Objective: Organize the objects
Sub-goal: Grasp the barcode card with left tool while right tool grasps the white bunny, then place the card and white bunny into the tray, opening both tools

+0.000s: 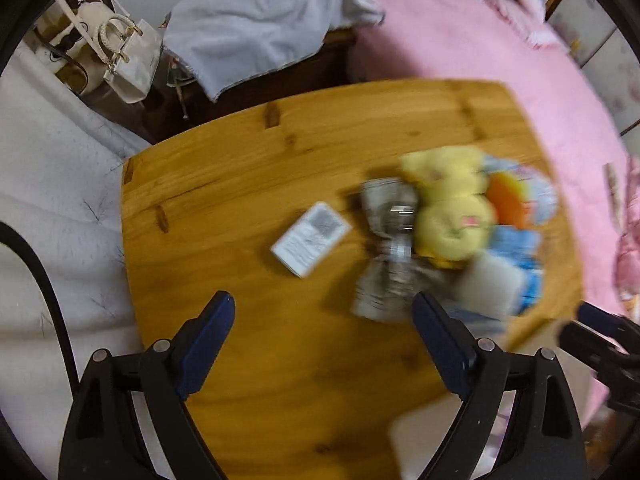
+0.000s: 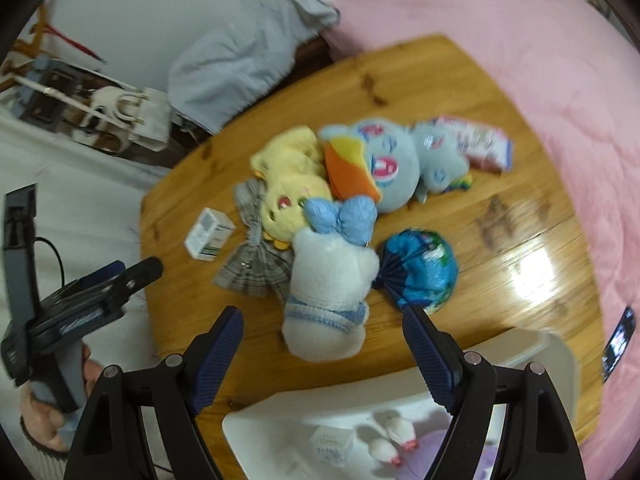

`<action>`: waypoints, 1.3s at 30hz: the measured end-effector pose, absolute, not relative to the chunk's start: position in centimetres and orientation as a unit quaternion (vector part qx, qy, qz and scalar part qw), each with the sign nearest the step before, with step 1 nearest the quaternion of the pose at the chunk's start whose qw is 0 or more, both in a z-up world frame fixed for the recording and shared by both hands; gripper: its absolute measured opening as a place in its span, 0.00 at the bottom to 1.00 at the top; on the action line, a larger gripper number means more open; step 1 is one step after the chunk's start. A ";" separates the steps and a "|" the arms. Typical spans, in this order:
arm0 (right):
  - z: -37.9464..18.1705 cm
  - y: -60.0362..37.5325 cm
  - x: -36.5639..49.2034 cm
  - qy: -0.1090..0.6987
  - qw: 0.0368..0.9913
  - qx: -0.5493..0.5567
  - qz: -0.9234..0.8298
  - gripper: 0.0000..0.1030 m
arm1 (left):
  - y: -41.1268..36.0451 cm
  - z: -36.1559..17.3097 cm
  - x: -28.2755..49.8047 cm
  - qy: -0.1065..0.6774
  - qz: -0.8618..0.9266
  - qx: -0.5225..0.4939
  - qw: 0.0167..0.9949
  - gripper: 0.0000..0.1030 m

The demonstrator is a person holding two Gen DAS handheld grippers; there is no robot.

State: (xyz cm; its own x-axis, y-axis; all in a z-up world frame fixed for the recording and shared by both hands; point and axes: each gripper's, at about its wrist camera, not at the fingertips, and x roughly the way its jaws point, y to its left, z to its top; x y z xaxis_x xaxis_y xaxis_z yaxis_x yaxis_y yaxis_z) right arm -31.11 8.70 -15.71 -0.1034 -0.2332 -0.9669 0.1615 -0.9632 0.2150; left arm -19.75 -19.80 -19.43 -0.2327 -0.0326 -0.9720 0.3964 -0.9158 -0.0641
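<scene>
Plush toys lie heaped near the middle of the wooden worktop [image 2: 500, 216]: a yellow plush [image 2: 292, 176] touching a grey-blue plush [image 2: 396, 172] with an orange patch, and in front of them a white plush bear [image 2: 328, 284] with a blue bow [image 2: 344, 220] at its head. A grey plaid cloth bow [image 2: 256, 264] lies against the yellow plush on its left, and a small white box [image 2: 209, 233] stands just beside that, apart from the heap. A blue folding fan [image 2: 420, 272] lies right of the bear, touching it, and a pink-and-white packet [image 2: 476, 144] sits at the far side by the grey-blue plush. The right hand-held gripper [image 2: 322, 316] hangs above the bear with its jaws spread and nothing pinched. The left hand-held gripper [image 1: 324, 302] is likewise spread wide and empty over bare wood, near the plaid bow; its view is blurred. A white tray [image 2: 552, 356] at the near edge holds small white items. A pink bedspread [image 2: 540, 60] lies behind the worktop.
</scene>
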 end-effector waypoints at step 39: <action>-21.7 9.4 -31.1 -0.082 0.099 0.689 -0.713 0.53 | -20.0 -24.0 -21.7 0.194 -0.759 0.611 0.108 0.37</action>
